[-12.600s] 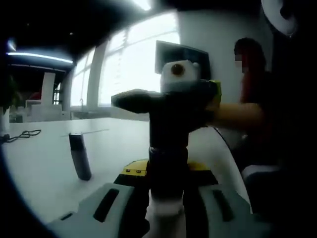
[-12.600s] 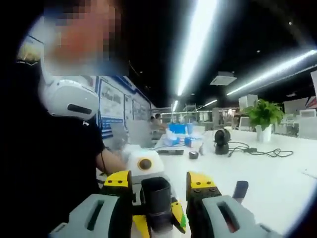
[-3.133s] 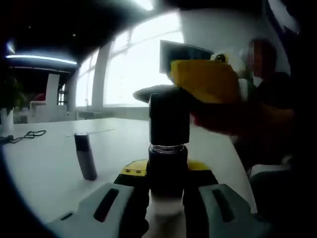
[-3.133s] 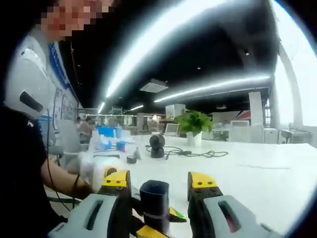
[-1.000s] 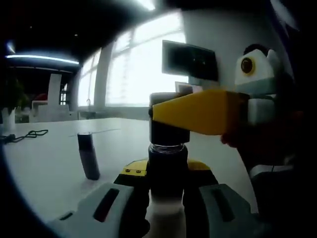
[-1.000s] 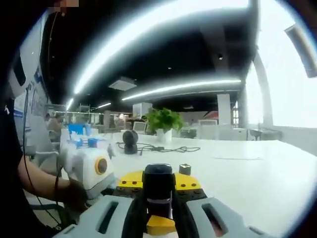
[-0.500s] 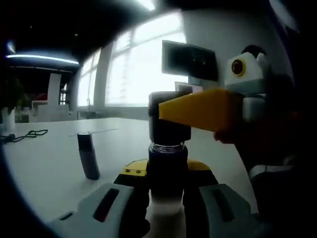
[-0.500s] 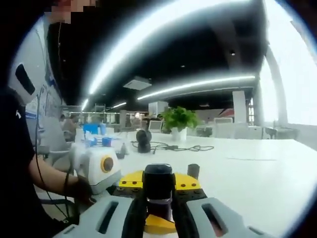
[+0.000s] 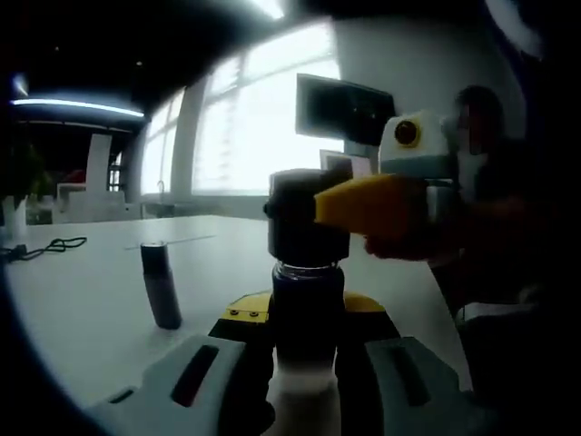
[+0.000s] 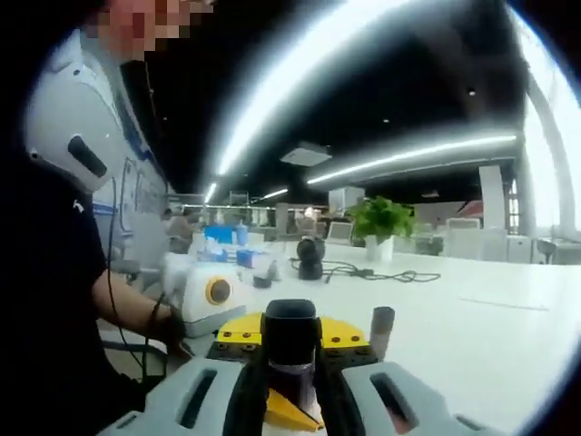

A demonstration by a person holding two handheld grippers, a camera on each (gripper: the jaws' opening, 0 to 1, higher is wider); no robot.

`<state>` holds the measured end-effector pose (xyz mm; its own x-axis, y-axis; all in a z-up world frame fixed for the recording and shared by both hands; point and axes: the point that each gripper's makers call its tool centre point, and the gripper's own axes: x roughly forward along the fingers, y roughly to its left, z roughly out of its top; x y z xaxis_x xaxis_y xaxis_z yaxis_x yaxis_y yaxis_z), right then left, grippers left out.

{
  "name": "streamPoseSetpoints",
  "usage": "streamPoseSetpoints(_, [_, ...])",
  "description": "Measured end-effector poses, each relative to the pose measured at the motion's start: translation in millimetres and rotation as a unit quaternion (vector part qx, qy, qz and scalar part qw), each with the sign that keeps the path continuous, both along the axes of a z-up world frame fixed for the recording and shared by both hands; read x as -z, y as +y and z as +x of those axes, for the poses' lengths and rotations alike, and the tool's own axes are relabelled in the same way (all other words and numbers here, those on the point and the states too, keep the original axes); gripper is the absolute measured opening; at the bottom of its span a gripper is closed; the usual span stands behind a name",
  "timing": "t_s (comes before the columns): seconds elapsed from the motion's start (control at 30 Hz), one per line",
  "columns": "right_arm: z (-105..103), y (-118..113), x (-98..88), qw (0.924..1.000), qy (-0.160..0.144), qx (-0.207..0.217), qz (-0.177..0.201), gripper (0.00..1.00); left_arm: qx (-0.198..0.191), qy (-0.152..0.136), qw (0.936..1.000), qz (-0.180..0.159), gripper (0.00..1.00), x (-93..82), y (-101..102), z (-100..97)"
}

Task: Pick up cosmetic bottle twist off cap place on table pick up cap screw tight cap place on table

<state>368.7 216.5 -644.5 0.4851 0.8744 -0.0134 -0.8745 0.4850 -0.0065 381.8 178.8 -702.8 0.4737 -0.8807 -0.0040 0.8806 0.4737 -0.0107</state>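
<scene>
Left gripper view: left gripper [image 9: 307,313] clamped on bottle [image 9: 307,309], held upright above the table [image 9: 82,309]
Cap: cap [image 9: 307,216] sits on the bottle's neck, a thin clear band visible just beneath
Right gripper: right gripper [image 9: 340,207] reaches in from the right at cap height, yellow fingertip [image 9: 363,204] against the cap's side
Tube: small dark tube [image 9: 161,285] upright on the table, left of the bottle, apart from it
Right gripper view: jaws closed on the cap [image 10: 290,329], yellow tips pressed to both sides
Background: cable [image 10: 390,273], plant [image 10: 379,218] on the far table
</scene>
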Motion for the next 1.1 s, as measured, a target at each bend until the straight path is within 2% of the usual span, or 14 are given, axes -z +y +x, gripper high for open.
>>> streamPoseSetpoints(0.27, [-0.6, 4.2, 0.6, 0.9958, 0.020, -0.089, 0.004, 0.13, -0.001, 0.001, 1.0000, 0.000, 0.15, -0.3, 0.9, 0.3])
streamPoseSetpoints(0.33, [0.5, 3.6, 0.5, 0.9951, 0.019, -0.097, 0.002, 0.13, -0.001, 0.001, 1.0000, 0.000, 0.15, -0.3, 0.8, 0.4])
streamPoseSetpoints(0.53, [-2.1, 3.1, 1.6, 0.9871, 0.025, -0.158, -0.006, 0.13, 0.004, 0.001, 1.0000, 0.000, 0.15, -0.4, -0.5, -0.8])
streamPoseSetpoints(0.73, [-4.2, 2.1, 2.3, 0.9765, 0.014, -0.215, -0.012, 0.13, 0.008, -0.001, 1.0000, 0.001, 0.15, -0.6, -1.7, -2.2])
streamPoseSetpoints(0.87, [-5.5, 3.4, 2.4, 0.9664, 0.017, -0.256, -0.012, 0.13, 0.010, 0.000, 1.0000, 0.000, 0.15, -0.6, -2.1, -2.5])
streamPoseSetpoints(1.1, [-10.4, 6.5, 2.2, 0.9546, 0.015, -0.296, -0.026, 0.13, 0.012, 0.002, 0.9999, 0.000, 0.15, -0.4, -2.9, -3.0])
